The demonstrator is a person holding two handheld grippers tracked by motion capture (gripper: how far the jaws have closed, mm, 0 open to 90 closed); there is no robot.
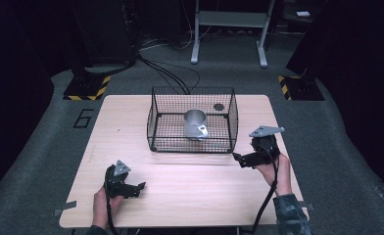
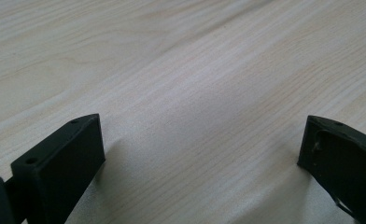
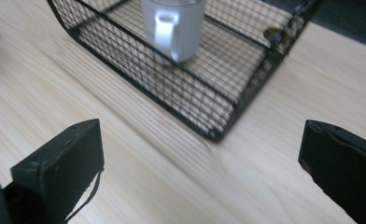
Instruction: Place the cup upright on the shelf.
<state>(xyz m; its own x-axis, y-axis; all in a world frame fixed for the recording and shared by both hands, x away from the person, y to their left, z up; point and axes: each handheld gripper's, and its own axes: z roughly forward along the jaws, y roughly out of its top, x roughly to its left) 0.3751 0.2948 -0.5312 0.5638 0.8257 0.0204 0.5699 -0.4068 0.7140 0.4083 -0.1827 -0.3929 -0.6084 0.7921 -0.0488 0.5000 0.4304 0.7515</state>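
A black wire basket (image 1: 153, 117) stands at the far middle of the wooden table (image 1: 131, 122). Inside it a silver metal cup (image 1: 195, 123) with a handle stands upright. In the right gripper view the basket (image 3: 246, 88) is just ahead, its near corner between the jaws' line, the cup (image 3: 174, 28) behind the mesh. My right gripper (image 1: 236, 159) hovers open just off the basket's front right corner, nothing between its jaws (image 3: 200, 154). Near the table's front left my left gripper (image 1: 141, 186) stands open over bare wood (image 2: 200, 149).
A small dark round thing (image 1: 219, 106) lies at the basket's far right. Black cables (image 1: 170, 73) run over the grey floor behind the table, with stand bases marked in yellow and black (image 1: 89, 88) at both far corners. A metal frame (image 1: 229, 29) stands farther back.
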